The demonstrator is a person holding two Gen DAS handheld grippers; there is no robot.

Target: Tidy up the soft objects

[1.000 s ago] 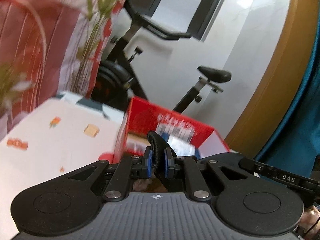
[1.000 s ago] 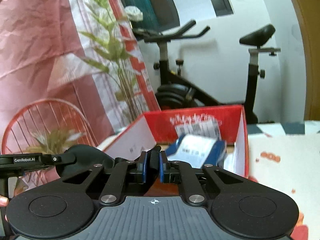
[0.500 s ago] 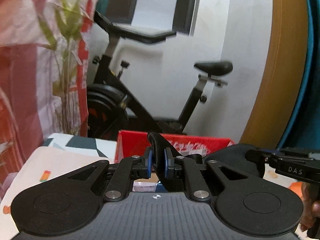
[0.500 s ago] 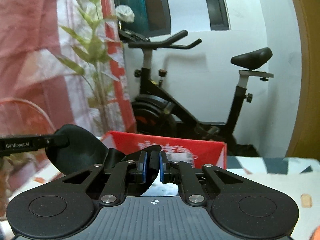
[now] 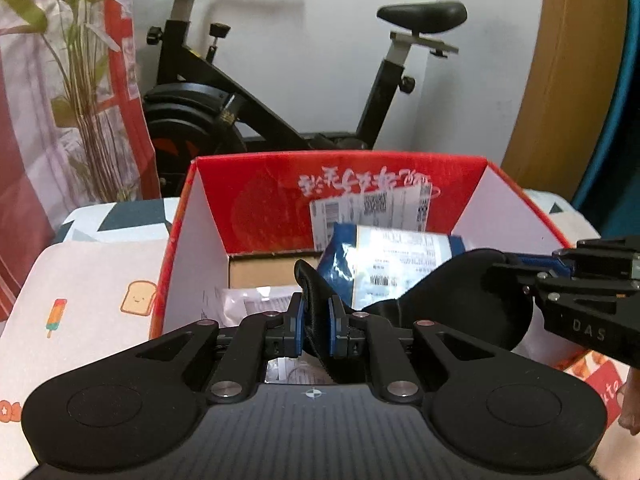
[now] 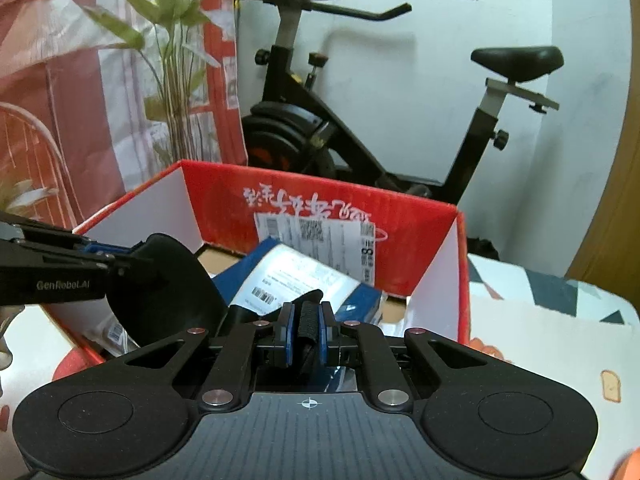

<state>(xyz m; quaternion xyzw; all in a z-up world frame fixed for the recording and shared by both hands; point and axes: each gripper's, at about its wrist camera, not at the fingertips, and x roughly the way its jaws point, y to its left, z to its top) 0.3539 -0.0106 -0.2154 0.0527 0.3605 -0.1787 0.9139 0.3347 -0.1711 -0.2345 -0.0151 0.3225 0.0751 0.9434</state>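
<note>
A soft black eye mask (image 5: 460,300) hangs between my two grippers, just in front of an open red cardboard box (image 5: 256,200). My left gripper (image 5: 314,326) is shut on one end of the mask's strap. My right gripper (image 6: 306,334) is shut on the other end; the mask's rounded pad (image 6: 160,280) shows on its left. The box (image 6: 224,200) holds a blue-and-white packet (image 5: 384,260), also in the right wrist view (image 6: 296,276), and clear-wrapped items (image 5: 256,300).
The box stands on a white printed cloth (image 5: 80,280) over a table. Behind are a black exercise bike (image 5: 248,112), a green plant (image 6: 172,60) and a red-and-white curtain (image 6: 60,80). A wooden door frame (image 5: 560,80) is at the right.
Both grippers have tilted down and come closer to the box, whose inside now shows. The mask stays held between them.
</note>
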